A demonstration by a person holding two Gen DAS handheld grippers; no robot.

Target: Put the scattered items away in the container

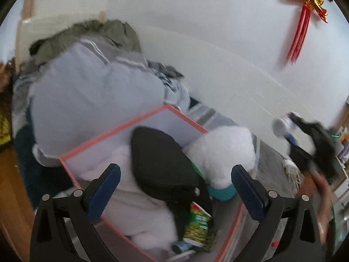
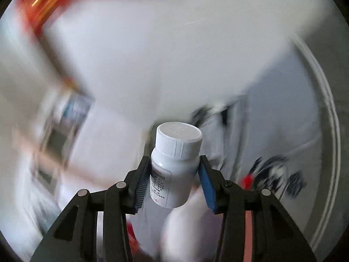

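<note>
Smooth, slightly glossy white plastic bottle [image 2: 174, 170] with ribbed cap and paper label, fluffy white plush toy [image 1: 220, 155], matt black fabric pouch [image 1: 161, 163], pink-edged cardboard box [image 1: 122, 128], ribbed blue pads [image 1: 104, 192]

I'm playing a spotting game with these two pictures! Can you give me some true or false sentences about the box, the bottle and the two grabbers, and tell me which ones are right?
1. The right gripper is clamped on a white bottle. True.
2. The bottle's cap is off. False: its ribbed white cap is on.
3. The left gripper holds the black pouch. False: its jaws stand wide open with nothing gripped; the pouch lies in the box.
4. The pink-edged box has things in it. True: the pouch, a fluffy white toy and a green printed cup show inside.
5. A blue ornament hangs on the wall. False: the hanging ornament is red and gold.
</note>
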